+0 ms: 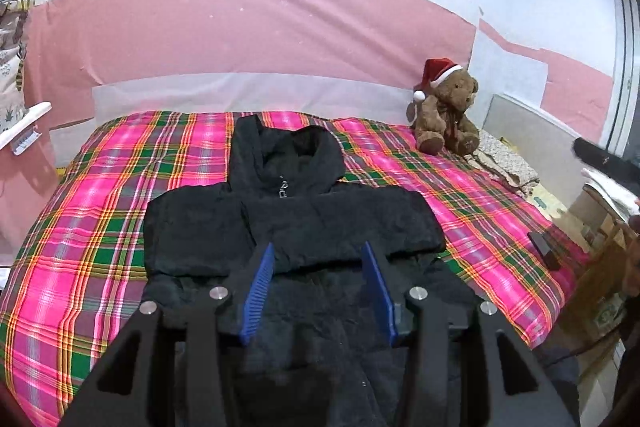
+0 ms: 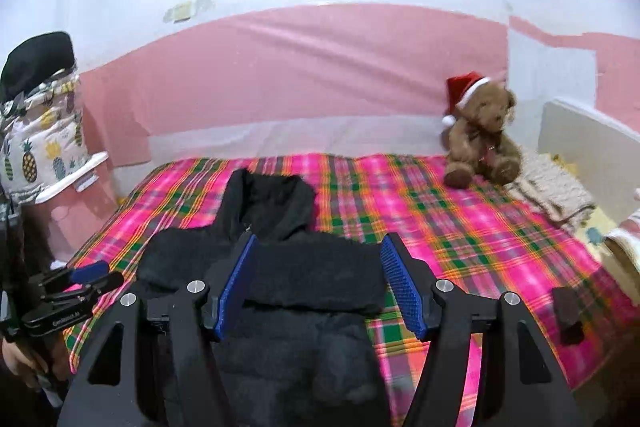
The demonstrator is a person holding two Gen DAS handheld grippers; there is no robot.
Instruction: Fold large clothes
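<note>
Plaid bed (image 1: 100, 227) carries the jacket (image 1: 296, 227), flat, sleeves folded in, well left of the bear (image 1: 446, 111). Left gripper (image 1: 318, 291) and right gripper (image 2: 320, 287) both gape wide, holding nothing. Looks soft, bulky, light: pinch the hem corners nearest you.

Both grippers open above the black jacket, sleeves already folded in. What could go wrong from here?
1. The jacket looks thick and puffy; the folded sleeves across its chest may spring open when the next fold lifts it.
2. Its hem seems to hang past the plaid bedspread's near edge, so it might slide off.
3. A small dark object lies beside the right gripper; a sweep could knock it. The left gripper is open too.
</note>
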